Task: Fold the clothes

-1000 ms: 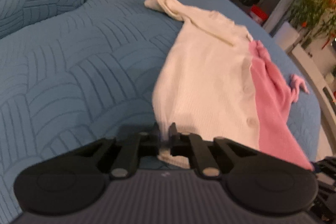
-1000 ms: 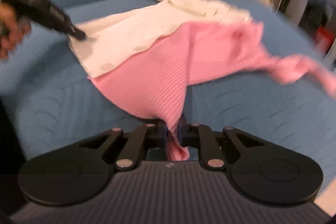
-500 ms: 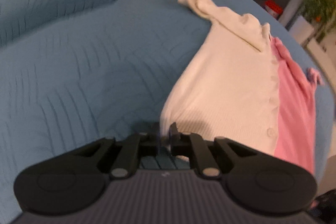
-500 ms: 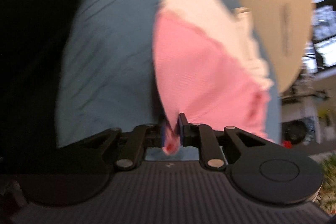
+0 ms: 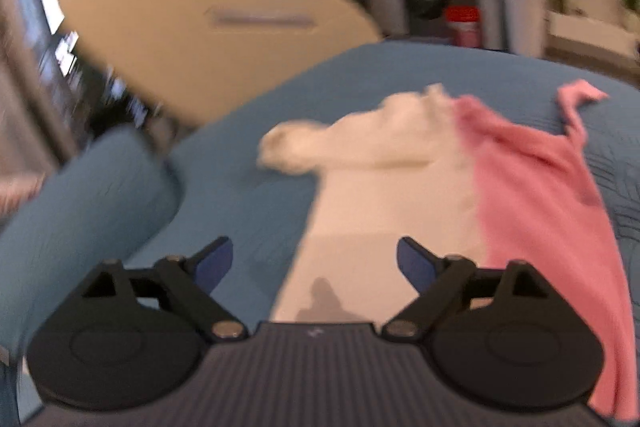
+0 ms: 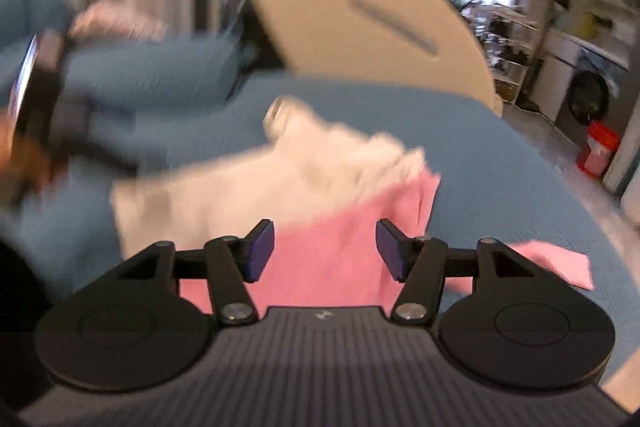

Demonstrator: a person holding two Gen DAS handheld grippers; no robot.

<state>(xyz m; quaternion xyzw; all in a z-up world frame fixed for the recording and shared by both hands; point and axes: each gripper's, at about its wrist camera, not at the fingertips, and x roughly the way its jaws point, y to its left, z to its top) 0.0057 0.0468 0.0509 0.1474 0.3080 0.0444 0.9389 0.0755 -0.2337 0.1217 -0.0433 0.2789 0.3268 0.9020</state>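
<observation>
My garment lies flat on the blue bed [image 5: 248, 195], a two-tone knit: its white half [image 5: 384, 211] on my left, its pink half [image 5: 532, 211] on my right. Its long axis runs away from me, hem nearest, collar and sleeves at the far end. My left gripper [image 5: 314, 263] is opening, its fingers [image 5: 212, 263] spread wide with nothing pinched; the white hem sits below and just ahead of the gap, toward its right side. My right gripper [image 6: 325, 249] is opening too, less wide, gripping nothing, with pink cloth [image 6: 328, 259] seen through the gap but no pad pressing on it. As I judge it, the next fold turns on the sleeves at the far end: the white sleeve [image 5: 292, 147] trails off to the left, nearer my left hand, and the pink sleeve [image 5: 576, 107] pokes out to the right, nearer my right. Each hand would reach forward along the garment's length.
</observation>
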